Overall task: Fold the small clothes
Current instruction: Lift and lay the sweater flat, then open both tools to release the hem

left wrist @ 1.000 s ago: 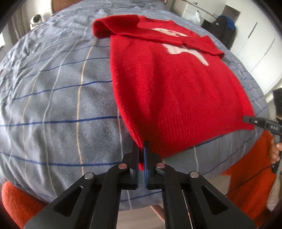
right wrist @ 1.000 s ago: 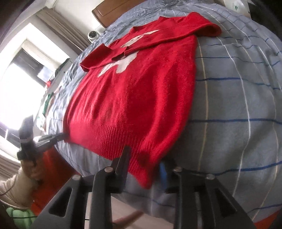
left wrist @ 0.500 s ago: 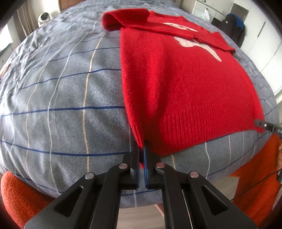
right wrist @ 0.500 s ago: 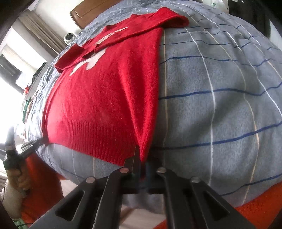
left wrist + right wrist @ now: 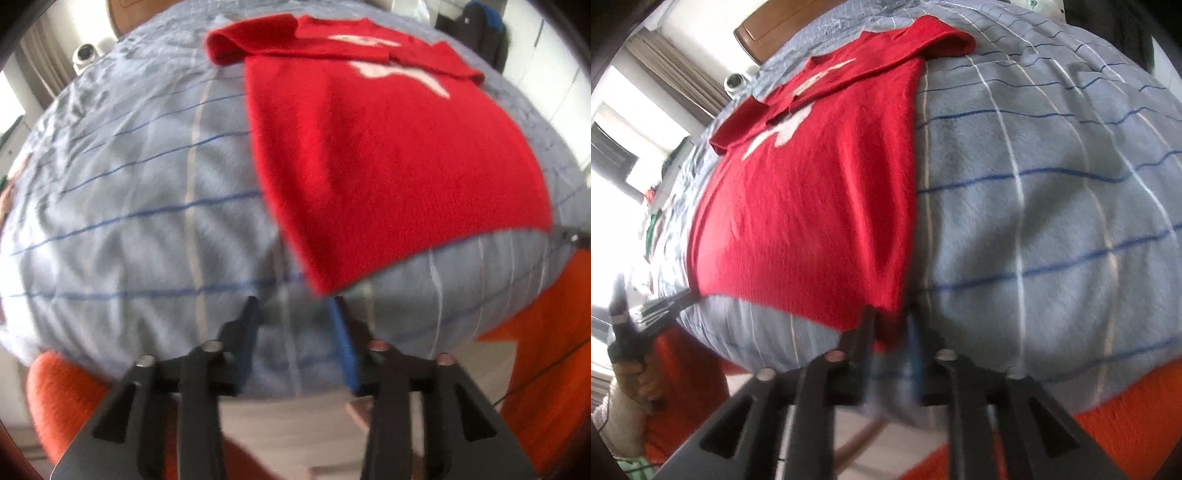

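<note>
Sleeves lie folded across red knit sweater on bed, hem fold pending; left claw parted, just released; right claw loosening around six-o'clock corner.

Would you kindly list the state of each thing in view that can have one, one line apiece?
Red sweater: flat on the bed, both sleeves folded across the chest, hem nearest the tools, not yet folded up.
Left tool: open, jaws just opened, hem corner released, nothing between them.
Right tool: open, jaws just opened; hem corner hangs between them, not pinched.
Checked blanket: spread over the bed, lightly wrinkled.
</note>
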A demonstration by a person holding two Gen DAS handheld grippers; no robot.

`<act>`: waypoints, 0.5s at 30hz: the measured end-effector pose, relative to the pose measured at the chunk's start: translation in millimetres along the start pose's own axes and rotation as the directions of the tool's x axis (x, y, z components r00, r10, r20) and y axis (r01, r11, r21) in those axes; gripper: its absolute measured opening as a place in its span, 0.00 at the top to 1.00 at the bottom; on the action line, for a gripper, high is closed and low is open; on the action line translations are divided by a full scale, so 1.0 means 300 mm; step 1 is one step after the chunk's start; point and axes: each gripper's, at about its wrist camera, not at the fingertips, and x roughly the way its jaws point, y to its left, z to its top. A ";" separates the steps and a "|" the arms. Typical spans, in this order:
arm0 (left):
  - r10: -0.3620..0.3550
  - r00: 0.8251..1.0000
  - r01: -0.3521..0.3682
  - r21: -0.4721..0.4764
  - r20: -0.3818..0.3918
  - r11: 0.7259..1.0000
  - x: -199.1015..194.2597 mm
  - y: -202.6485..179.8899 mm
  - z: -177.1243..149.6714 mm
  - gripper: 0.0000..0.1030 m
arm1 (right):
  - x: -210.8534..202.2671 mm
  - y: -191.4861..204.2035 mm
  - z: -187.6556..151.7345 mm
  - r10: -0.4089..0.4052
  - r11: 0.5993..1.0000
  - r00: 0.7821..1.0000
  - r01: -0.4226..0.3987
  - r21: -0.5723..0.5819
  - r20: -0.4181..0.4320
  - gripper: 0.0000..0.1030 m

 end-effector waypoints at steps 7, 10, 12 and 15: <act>0.026 0.983 -0.013 -0.075 0.182 0.997 -0.227 0.081 0.034 0.34 | -0.185 0.060 -0.007 -0.195 0.969 0.971 0.212 -0.124 0.139 0.63; -0.012 0.961 0.032 -0.067 0.275 0.997 -0.275 0.053 0.114 0.27 | -0.258 0.169 0.043 -0.145 0.963 0.950 0.200 -0.183 0.276 0.58; -0.022 0.951 0.038 -0.046 0.309 0.998 -0.257 0.012 0.156 0.27 | -0.260 0.231 0.073 -0.075 0.966 0.946 0.148 -0.214 0.315 0.52; -0.040 0.956 0.051 -0.029 0.289 0.998 -0.168 -0.028 0.168 0.26 | -0.190 0.323 0.106 -0.013 0.955 0.950 0.103 -0.277 0.311 0.49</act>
